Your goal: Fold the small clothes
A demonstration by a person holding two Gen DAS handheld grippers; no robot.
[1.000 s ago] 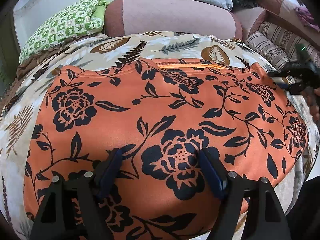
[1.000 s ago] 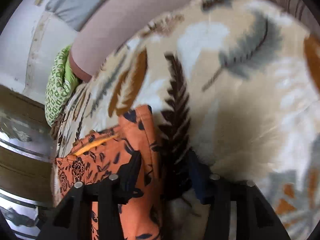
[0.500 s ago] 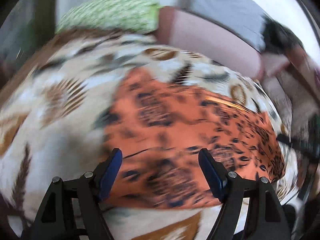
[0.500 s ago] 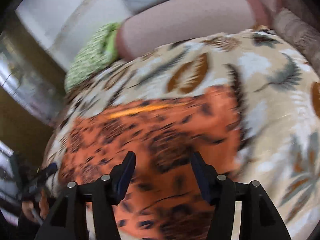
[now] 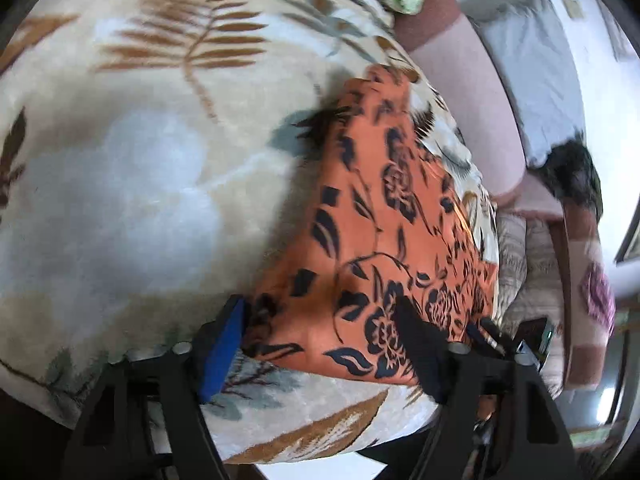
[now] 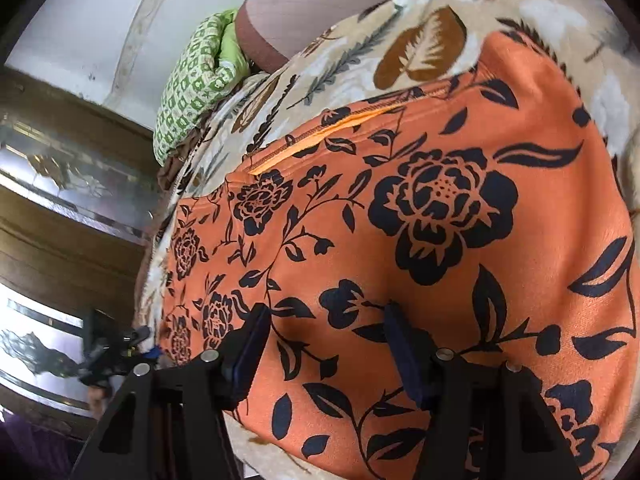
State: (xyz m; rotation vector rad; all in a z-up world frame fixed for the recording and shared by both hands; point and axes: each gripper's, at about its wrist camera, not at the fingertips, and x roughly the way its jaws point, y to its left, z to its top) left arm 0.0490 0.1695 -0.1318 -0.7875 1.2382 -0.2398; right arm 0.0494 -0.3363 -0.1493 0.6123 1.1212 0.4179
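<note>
An orange garment with black flowers (image 5: 380,240) lies flat on a leaf-patterned blanket (image 5: 140,160). My left gripper (image 5: 320,344) hangs over the garment's near left corner. Its jaws are closing, the corner lies between them, and the pads do not press the cloth. In the right wrist view the garment (image 6: 420,240) fills the frame, its neckline slit toward the back. My right gripper (image 6: 326,348) stands open just above the garment's near edge, with nothing pinched. Each view shows the other gripper small at the garment's far side: the right gripper (image 5: 500,340) and the left gripper (image 6: 116,348).
A green patterned pillow (image 6: 192,80) and a pink bolster (image 6: 300,4) lie behind the blanket (image 6: 420,40). A dark wooden cabinet with glass panels (image 6: 60,200) stands to the left. The blanket's front edge drops away just under both grippers.
My left gripper swung from the garment's middle to its left corner and rolled. My right gripper came from the far right corner to the near edge, and its jaws widened.
</note>
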